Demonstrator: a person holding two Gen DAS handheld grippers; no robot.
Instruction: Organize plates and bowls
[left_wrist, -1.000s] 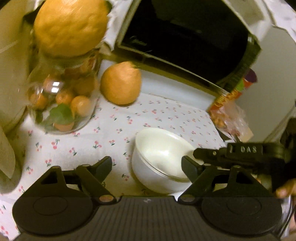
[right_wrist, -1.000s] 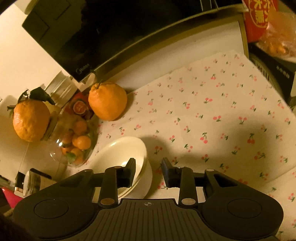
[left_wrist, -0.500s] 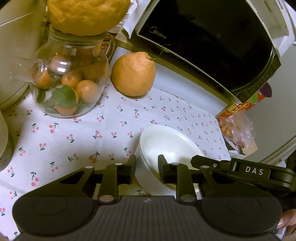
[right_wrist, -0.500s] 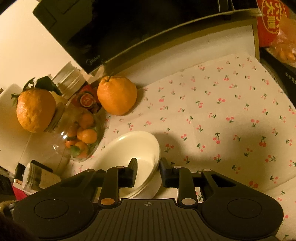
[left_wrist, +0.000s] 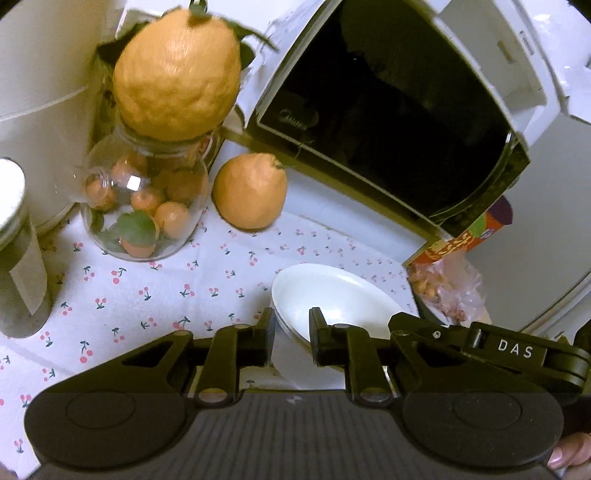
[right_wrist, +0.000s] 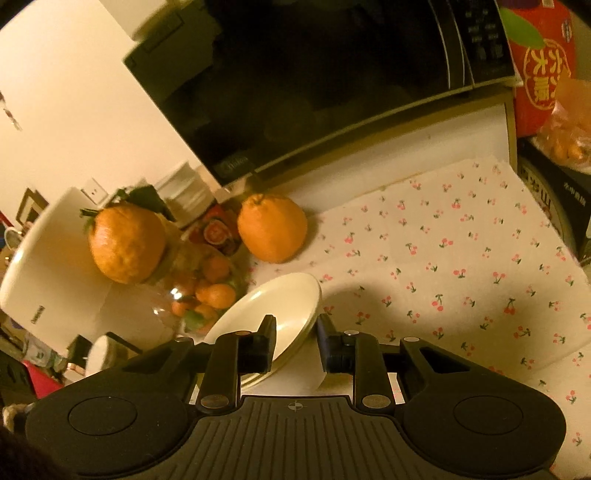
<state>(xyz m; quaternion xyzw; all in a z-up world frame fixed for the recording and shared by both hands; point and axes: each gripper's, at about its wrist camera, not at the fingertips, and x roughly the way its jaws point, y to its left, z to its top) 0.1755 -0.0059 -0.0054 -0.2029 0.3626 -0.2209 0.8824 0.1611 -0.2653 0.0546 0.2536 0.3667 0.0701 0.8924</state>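
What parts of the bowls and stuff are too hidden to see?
- Left wrist view: the near side of the bowls sits behind the left gripper.
- Right wrist view: the bowls' lower part is behind the right gripper; how many are stacked is unclear.
- Microwave inside: too dark.
- Jar: blurred.

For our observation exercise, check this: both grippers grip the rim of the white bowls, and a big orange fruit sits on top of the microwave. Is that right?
Not quite. The big orange fruit sits on top of the glass jar, not the microwave; the left wrist view shows it. The rest stands: the left gripper and right gripper both grip the rim of the white bowls.
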